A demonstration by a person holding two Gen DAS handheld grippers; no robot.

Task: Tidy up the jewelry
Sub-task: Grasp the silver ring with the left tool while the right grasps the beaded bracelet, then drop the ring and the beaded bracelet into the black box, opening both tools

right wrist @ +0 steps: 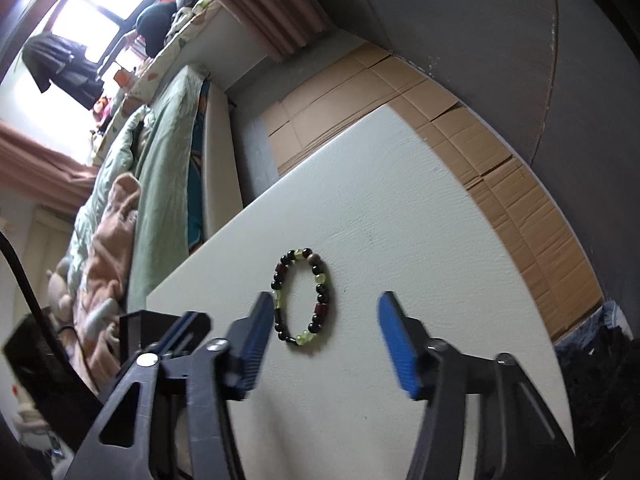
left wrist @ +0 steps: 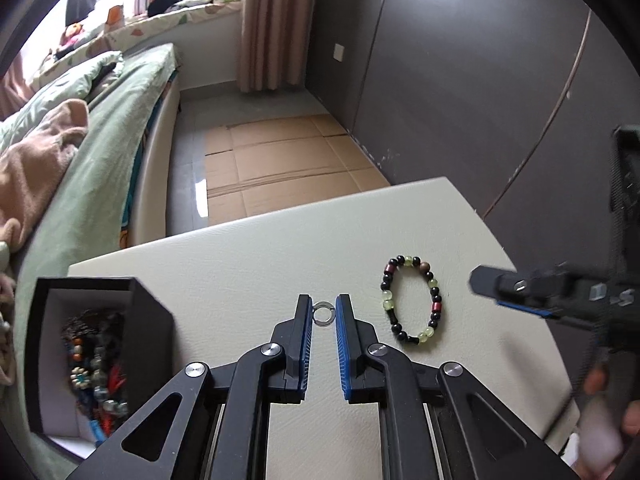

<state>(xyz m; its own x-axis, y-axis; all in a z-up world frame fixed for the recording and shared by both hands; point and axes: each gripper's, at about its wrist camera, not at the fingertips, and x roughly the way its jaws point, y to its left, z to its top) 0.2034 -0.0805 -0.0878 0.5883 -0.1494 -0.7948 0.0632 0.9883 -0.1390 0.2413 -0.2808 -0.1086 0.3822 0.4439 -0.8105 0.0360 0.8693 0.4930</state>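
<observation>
**Ring clamped in left gripper; bracelet lies loose on tabletop**

The left gripper (left wrist: 323, 312) has its jaws nearly together, clamped on a small silver ring (left wrist: 322, 313) held at the fingertips above the cream tabletop (left wrist: 248, 264). A black jewelry box (left wrist: 100, 344) stands at the tabletop's left edge, open at the top, with a tangle of beaded pieces inside.

A beaded bracelet (left wrist: 412, 300) of black, pale green and dark red beads lies flat on the tabletop, just right of the left gripper and apart from it.

The right gripper (right wrist: 322, 326) has its jaws apart, about half open, with nothing pressed between the blue pads. In the right wrist view the bracelet (right wrist: 304, 296) lies just beyond the fingertips, nearer the left-hand finger, not touched by either. In the left wrist view the right gripper (left wrist: 486, 284) enters from the right, blurred, its tip near the bracelet.

Beyond the tabletop, flattened cardboard (left wrist: 280, 160) covers the floor beside a bed (left wrist: 100, 140) with green bedding.
</observation>
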